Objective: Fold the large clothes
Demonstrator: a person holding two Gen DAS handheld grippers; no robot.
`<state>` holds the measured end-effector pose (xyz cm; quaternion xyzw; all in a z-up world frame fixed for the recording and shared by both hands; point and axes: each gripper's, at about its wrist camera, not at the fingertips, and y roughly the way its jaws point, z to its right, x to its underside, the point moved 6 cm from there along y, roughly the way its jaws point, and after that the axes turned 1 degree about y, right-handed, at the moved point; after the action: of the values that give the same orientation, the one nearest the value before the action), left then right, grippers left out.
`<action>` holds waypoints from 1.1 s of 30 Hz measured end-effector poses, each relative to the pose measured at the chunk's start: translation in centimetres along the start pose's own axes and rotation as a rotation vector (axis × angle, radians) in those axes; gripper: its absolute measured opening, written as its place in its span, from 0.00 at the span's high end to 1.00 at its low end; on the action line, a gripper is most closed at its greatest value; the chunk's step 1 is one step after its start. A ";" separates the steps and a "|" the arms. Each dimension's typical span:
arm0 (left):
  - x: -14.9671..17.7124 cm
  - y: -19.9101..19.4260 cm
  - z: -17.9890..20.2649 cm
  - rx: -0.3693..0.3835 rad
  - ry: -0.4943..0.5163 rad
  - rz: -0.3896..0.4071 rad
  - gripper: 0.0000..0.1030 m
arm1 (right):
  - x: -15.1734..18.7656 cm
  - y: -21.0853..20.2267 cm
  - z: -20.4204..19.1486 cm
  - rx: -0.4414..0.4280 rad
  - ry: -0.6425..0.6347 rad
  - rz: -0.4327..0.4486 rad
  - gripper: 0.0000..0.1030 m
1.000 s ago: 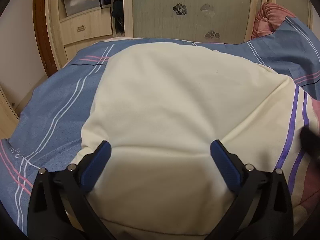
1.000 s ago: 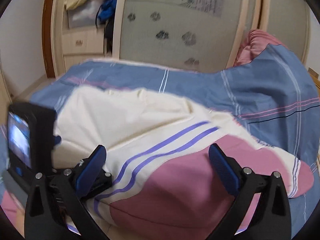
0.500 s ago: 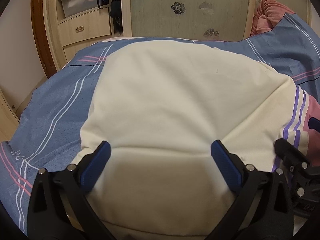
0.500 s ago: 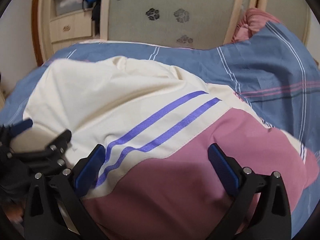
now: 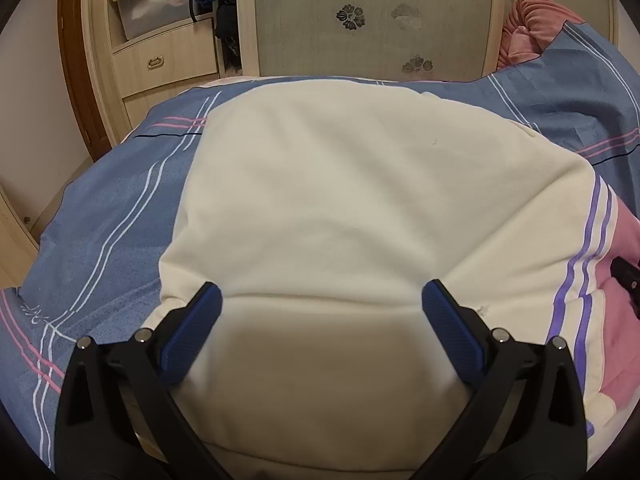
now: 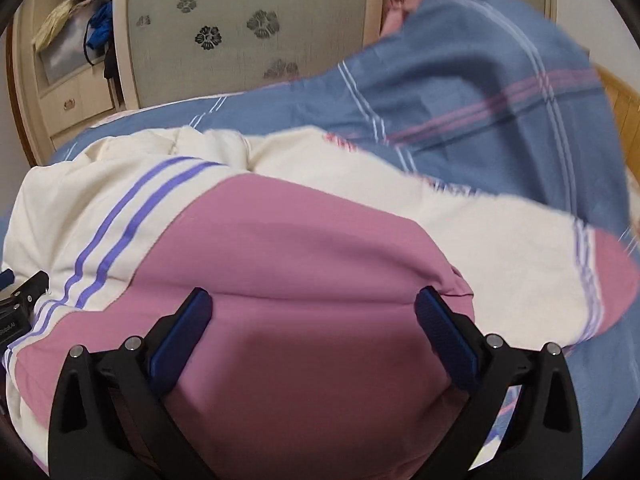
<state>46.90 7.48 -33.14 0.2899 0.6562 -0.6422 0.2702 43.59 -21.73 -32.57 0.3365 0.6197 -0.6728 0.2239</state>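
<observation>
A large cream garment (image 5: 340, 208) with purple stripes (image 5: 588, 252) and pink panels lies spread on the bed. My left gripper (image 5: 322, 312) is open and empty, its blue pads just above the cream part near its near edge. My right gripper (image 6: 312, 316) is open and empty over the pink panel (image 6: 296, 264), with the striped cream part (image 6: 100, 208) to its left and a cream sleeve with a pink cuff (image 6: 612, 280) to its right. The left gripper shows at the left edge of the right wrist view (image 6: 20, 300).
A blue striped bedsheet (image 5: 100, 232) covers the bed, with a raised blue quilt (image 6: 480, 92) and a pink blanket (image 5: 528, 20) at the back right. A wardrobe with drawers (image 5: 168, 64) and a flowered door (image 5: 372, 16) stands behind the bed.
My right gripper has swung to the right, from the striped part to over the pink panel, and away from the left gripper. The left gripper has stayed almost still.
</observation>
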 end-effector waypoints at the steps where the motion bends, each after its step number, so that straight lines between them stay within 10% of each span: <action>1: 0.0 0.0 0.0 -0.003 0.002 0.000 0.02 | 0.1 0.1 -0.2 0.009 -0.001 0.010 0.01; 10: -0.6 -2.7 -0.2 -0.052 -0.015 0.031 0.02 | 0.4 1.0 0.0 -0.041 0.043 0.004 0.01; 15: -4.1 -11.2 6.2 -0.011 0.067 0.201 0.02 | -0.8 -1.2 1.8 -0.234 0.103 -0.054 0.01; 18: -5.1 -11.5 11.3 0.009 0.069 0.218 0.02 | -2.3 -5.8 7.1 -0.254 0.238 0.027 0.01; 23: 0.1 -2.0 18.6 -0.013 0.134 -0.002 0.02 | -0.5 -7.4 17.7 -0.214 0.473 0.065 0.01; 26: 1.5 -1.6 19.3 -0.116 0.194 0.078 0.02 | 2.1 -5.5 22.8 -0.199 0.666 -0.009 0.01; 33: 1.6 -1.7 18.3 -0.028 0.128 0.079 0.02 | 3.1 -7.5 33.5 -0.268 0.953 0.117 0.01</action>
<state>44.20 -10.75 -33.69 0.3520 0.6691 -0.6020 0.2570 30.26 -53.37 -29.54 0.6090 0.7143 -0.3449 -0.0055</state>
